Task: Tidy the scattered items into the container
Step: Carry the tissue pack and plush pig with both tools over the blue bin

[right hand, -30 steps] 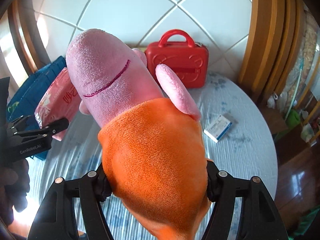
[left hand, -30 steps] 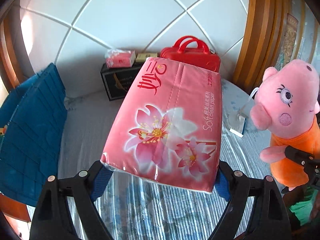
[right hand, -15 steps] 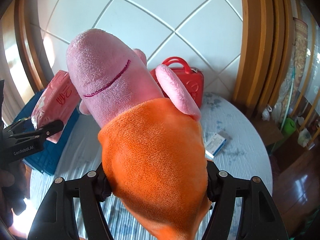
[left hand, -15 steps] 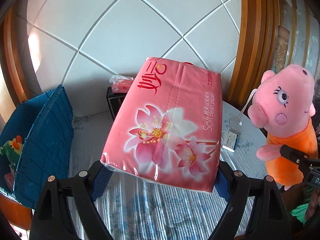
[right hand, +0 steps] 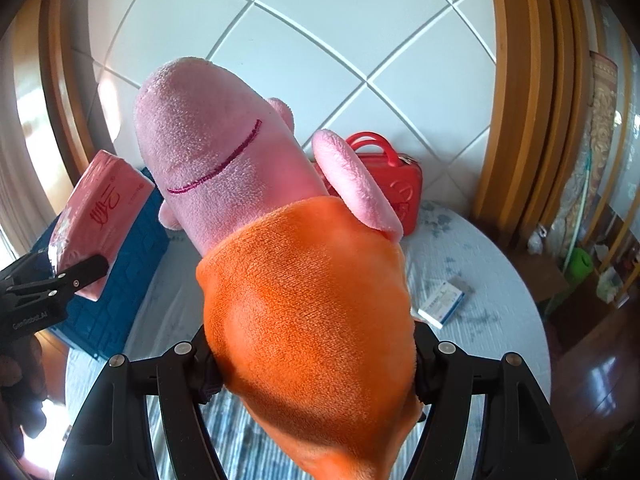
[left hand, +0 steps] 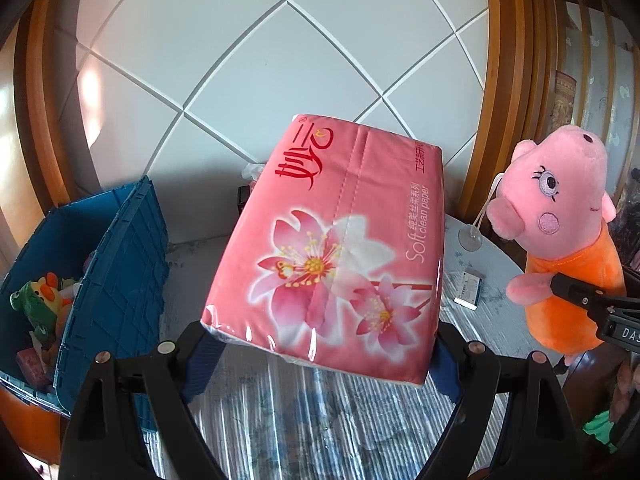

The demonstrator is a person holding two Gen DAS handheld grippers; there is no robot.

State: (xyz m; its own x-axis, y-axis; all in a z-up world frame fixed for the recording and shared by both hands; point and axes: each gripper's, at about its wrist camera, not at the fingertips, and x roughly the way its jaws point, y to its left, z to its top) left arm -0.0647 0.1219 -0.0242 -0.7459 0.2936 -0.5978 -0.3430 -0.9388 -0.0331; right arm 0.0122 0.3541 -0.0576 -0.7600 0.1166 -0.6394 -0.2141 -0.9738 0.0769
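Left gripper (left hand: 320, 344) is clamped on the tissue pack (left hand: 332, 240), holding it up over the table (left hand: 280, 420) right beside the blue bin (left hand: 116, 280). Right gripper (right hand: 316, 364) squeezes the pig plush (right hand: 280, 240) by its orange body, also in the air.

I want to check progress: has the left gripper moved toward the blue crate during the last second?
Yes. The left gripper, shut on the tissue pack, has swung left: the blue crate now shows its open inside and toys.
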